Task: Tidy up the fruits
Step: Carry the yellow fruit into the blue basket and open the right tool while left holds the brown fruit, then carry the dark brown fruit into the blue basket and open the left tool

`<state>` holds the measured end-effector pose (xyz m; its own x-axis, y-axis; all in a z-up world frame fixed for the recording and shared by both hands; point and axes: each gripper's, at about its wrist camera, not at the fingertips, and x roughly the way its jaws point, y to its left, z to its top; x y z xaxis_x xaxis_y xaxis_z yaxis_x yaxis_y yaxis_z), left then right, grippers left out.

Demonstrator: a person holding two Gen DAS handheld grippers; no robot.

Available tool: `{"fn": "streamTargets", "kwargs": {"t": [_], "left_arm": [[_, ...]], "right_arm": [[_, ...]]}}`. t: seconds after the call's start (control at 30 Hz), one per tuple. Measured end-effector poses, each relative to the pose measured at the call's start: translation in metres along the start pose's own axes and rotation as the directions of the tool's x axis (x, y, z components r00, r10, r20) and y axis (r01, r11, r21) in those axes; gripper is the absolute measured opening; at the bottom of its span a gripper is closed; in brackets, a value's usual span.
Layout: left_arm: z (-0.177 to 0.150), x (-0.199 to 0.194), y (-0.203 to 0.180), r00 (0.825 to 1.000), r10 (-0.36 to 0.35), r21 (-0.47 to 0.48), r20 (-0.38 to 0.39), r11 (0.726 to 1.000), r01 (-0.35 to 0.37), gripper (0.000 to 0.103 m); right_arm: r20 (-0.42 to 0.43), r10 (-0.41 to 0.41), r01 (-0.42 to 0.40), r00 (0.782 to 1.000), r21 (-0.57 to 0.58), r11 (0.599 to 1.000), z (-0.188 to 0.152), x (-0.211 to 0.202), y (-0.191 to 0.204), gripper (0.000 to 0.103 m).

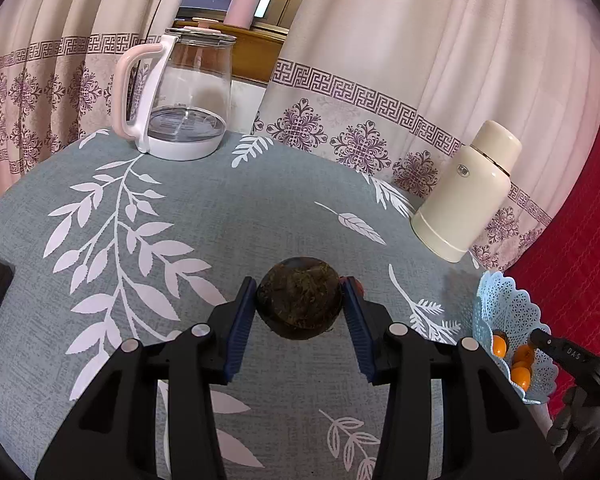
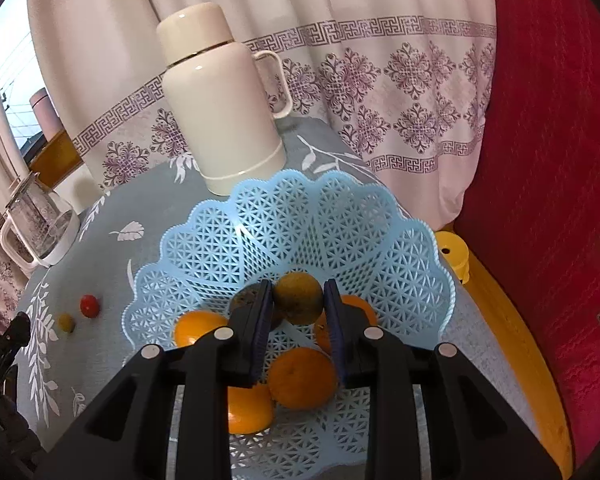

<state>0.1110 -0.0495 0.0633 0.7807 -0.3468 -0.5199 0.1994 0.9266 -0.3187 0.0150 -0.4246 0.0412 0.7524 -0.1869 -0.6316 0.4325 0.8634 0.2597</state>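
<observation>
Clearly a home, a lived-in room: patterned curtains (image 1: 380, 92) at twelve o'clock, leaf-print tablecloth (image 1: 180, 220) below, glass kettle (image 1: 184, 96) at eleven, cream thermos (image 2: 220, 104) at one, red bedding (image 2: 548, 160) at three, blue fruit basket (image 2: 380, 240) at centre.

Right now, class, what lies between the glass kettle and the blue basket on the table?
In the right wrist view, a red fruit and a small green one lie on the cloth between the kettle and the basket.
</observation>
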Motion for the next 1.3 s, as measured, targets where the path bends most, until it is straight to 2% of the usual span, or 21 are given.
{"fn": "streamTargets", "kwargs": {"t": [0.47,0.63,0.8,1.03,1.1,1.3], "left_arm": [[0.000,0.000,0.000,1.000,0.001,0.000,-0.002,1.000,-0.001,0.046],[-0.001,0.000,0.000,1.000,0.001,0.003,-0.001,1.000,-0.001,0.046],[-0.001,0.001,-0.003,1.000,0.002,0.011,-0.003,1.000,-0.002,0.046],[-0.004,0.004,-0.008,1.000,0.011,0.037,-0.011,0.999,-0.011,0.046],[-0.006,0.005,-0.011,1.000,0.011,0.047,-0.014,0.999,-0.010,0.046],[-0.016,0.011,-0.026,0.998,-0.021,0.080,-0.065,0.996,0.026,0.046]], "right_arm": [[0.018,0.012,-0.012,1.000,0.015,1.000,-0.003,-0.006,-0.002,0.027],[0.047,-0.006,0.006,0.999,-0.003,1.000,-0.008,-0.014,0.003,0.028],[0.129,-0.065,0.067,0.990,-0.007,0.998,-0.016,-0.030,0.004,0.047],[0.183,-0.080,0.082,0.980,-0.003,0.997,-0.027,-0.044,-0.001,0.049],[0.212,-0.092,0.093,0.973,0.006,0.996,-0.032,-0.049,-0.003,0.055],[0.245,-0.079,0.078,0.966,0.014,0.997,-0.045,-0.055,-0.009,0.055]]}}
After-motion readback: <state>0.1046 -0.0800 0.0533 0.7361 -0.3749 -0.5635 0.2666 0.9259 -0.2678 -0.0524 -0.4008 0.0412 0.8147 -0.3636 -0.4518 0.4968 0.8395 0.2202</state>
